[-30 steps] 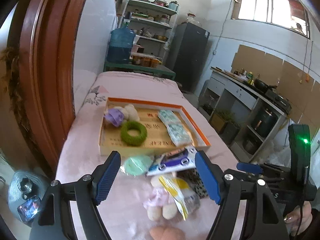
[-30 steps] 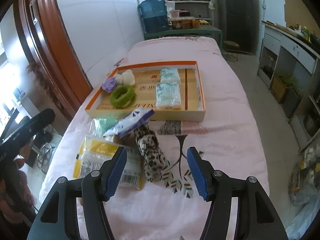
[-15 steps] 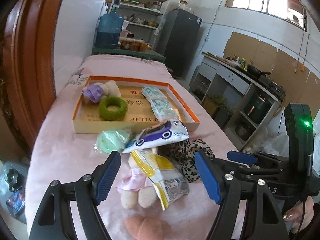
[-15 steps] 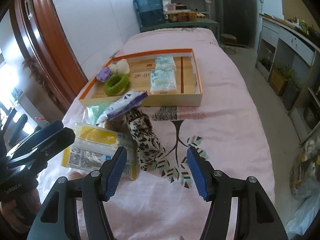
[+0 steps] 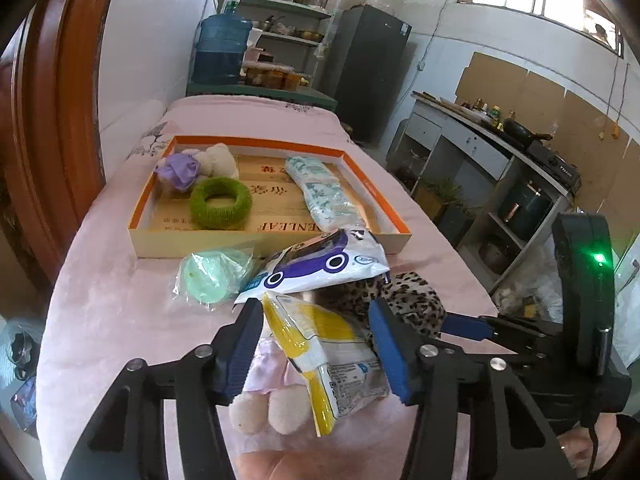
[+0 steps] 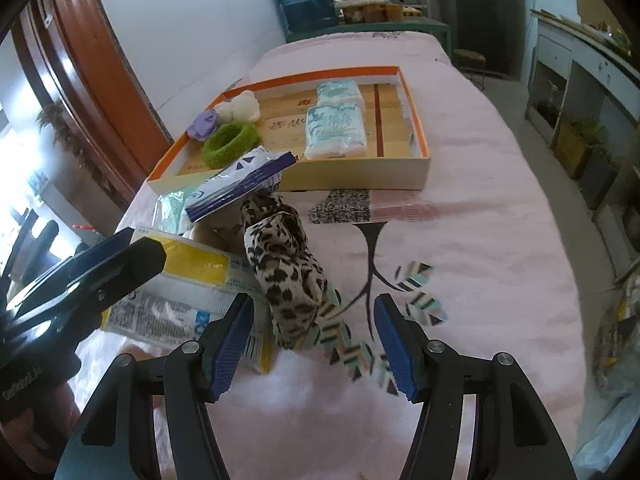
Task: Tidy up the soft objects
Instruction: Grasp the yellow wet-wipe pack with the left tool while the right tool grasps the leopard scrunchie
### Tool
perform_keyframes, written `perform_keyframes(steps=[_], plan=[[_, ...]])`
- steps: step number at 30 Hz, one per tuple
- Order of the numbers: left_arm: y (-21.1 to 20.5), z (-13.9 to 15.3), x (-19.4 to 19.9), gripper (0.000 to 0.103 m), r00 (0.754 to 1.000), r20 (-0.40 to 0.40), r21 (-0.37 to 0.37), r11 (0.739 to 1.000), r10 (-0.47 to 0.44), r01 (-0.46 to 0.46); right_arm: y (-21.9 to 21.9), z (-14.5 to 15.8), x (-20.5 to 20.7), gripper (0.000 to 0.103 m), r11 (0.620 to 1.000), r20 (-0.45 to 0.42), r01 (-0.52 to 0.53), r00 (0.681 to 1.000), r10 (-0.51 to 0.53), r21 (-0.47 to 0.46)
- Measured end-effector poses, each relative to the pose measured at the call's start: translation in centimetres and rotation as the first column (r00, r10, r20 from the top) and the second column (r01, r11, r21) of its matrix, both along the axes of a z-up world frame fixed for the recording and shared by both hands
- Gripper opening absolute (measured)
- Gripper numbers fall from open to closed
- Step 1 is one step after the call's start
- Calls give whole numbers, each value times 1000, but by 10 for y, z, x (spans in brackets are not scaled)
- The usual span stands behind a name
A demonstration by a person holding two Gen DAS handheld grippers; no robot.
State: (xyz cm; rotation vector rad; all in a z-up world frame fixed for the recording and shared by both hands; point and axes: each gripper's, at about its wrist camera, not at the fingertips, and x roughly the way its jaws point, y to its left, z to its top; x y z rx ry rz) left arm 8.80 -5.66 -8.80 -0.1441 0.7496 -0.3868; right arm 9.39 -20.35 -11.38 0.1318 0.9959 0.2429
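Observation:
A yellow and white packet (image 5: pixel 324 344) lies on a plush toy in a pink dress (image 5: pixel 264 400). My left gripper (image 5: pixel 316 342) straddles the packet; its jaws are closing, and I cannot see the pads pressing it. It also shows in the right wrist view, left gripper (image 6: pixel 100 272) over the packet (image 6: pixel 188 280). My right gripper (image 6: pixel 312 346) stands open, low over the near end of a leopard-print cloth (image 6: pixel 280 256), not gripping it. A white and purple packet (image 5: pixel 320 266) and a bagged green round item (image 5: pixel 210 276) lie before the orange-rimmed tray (image 5: pixel 276 246).
The tray holds a green ring (image 5: pixel 221 202), a purple soft item (image 5: pixel 178 168), a cream plush (image 5: pixel 218 160) and two tissue packs (image 5: pixel 324 192). A pink cloth covers the table (image 6: pixel 480 216). A wooden door frame stands left, a kitchen counter right, shelves and a water bottle behind.
My left gripper has come down and forward over the yellow packet, and its jaws have narrowed. My right gripper has sunk toward the leopard cloth, jaws unchanged.

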Motion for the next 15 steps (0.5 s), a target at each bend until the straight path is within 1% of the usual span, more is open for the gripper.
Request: perform_keyframes(steps=[1,3,4,5,6,7,8,9,11,12,13,15], plan=[[0,-1,1,49,1000,-5,-2,1000,0,0,1,-2,2,64,1000,-1,-5,1000,5,5],[1,-4,3,41,1000,-14,-3,1000,0,0,4,-4,6,63,1000,5,-16,1000,15,9],[0,-4,3,39,1000,-14,2,1000,0,0,6,-5,7,55,1000,10,-21,1000,21,9],[0,-5,4,37,1000,-14,8,1000,0,0,8,-6,8,44,1000,8,-24,1000,24,4],[-1,-6,4,35,1000,-13,14,1000,-3,3,9,-8,10,39,1000,2,-27,1000,27,-2],[-2,-8,5,34,1000,-17,20,1000,-6,7,11,-11,12,30,999,-11,-34,999,34,-6],[-2,-9,7,33,1000,-24,22,1000,-9,10,12,-13,12,23,999,-21,-38,999,38,-7],[-3,-11,8,32,999,-35,22,1000,-11,12,12,-14,12,22,999,-25,-38,999,37,-9],[-1,-13,9,30,999,-47,18,1000,-6,7,11,-17,13,14,999,-33,-36,999,36,-12],[1,-14,10,27,999,-51,11,1000,-5,6,10,-18,13,13,999,-38,-36,999,36,-9],[2,-15,10,26,998,-56,6,1000,-5,5,9,-19,14,11,999,-43,-35,998,34,-6],[3,-16,11,23,998,-64,-2,1000,-4,4,9,-20,13,10,999,-46,-32,998,31,-5]])
